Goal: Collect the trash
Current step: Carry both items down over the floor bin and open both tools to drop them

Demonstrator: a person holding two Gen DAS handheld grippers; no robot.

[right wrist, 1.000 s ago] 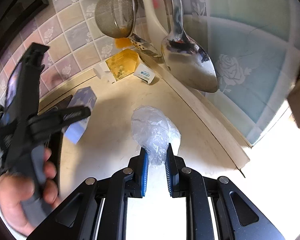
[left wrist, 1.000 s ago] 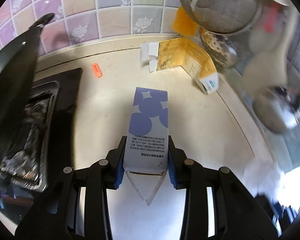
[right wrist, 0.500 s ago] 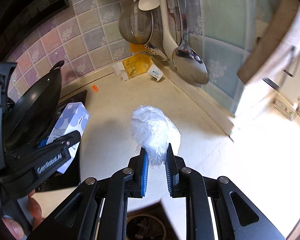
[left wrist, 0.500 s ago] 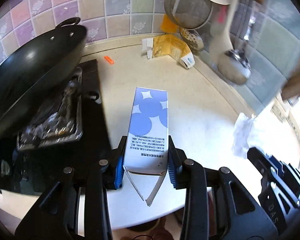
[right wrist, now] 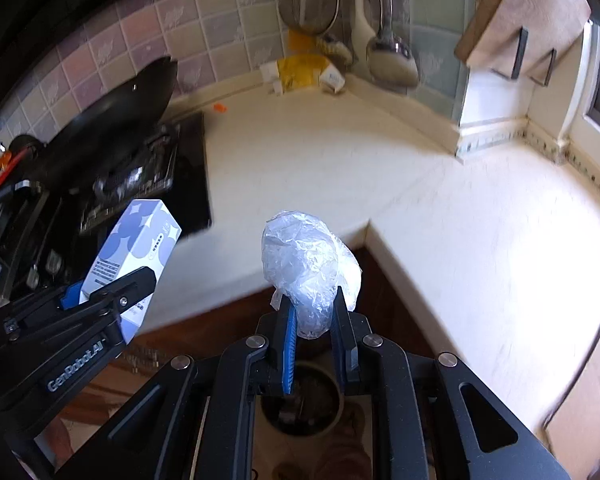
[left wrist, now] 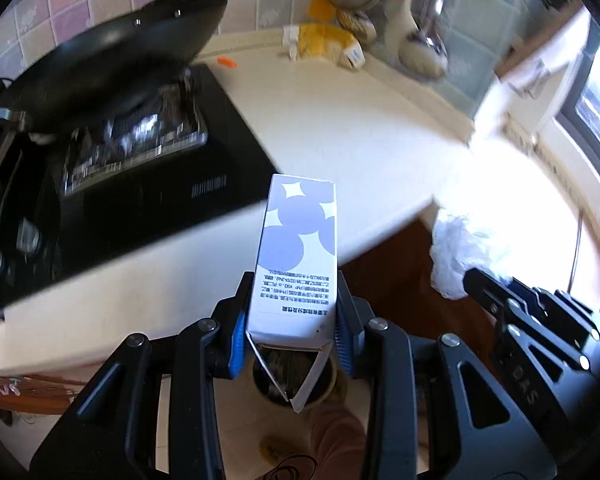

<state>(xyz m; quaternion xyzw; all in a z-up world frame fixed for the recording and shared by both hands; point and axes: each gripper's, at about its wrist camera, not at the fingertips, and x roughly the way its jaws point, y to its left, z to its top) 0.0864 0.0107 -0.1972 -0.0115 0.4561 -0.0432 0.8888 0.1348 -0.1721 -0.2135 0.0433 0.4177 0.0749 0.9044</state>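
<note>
Transit from the countertop is the change: a second ago both grippers worked over the back corner, and now we hold both loads out past the counter's front edge, above the floor. We keep the left gripper clenched on the blue-and-white carton, open flap toward the camera. We keep the right gripper clamped on the crumpled plastic bag. Directly below both sets of jaws sits a round bin, probably the trash bin, though it is dark and partly hidden. We judge the drop to be the next step. A yellow carton and a small orange scrap remain by the tiled wall, so collection is unfinished. The cream counter is L-shaped, with a black hob and wok to the left.
</note>
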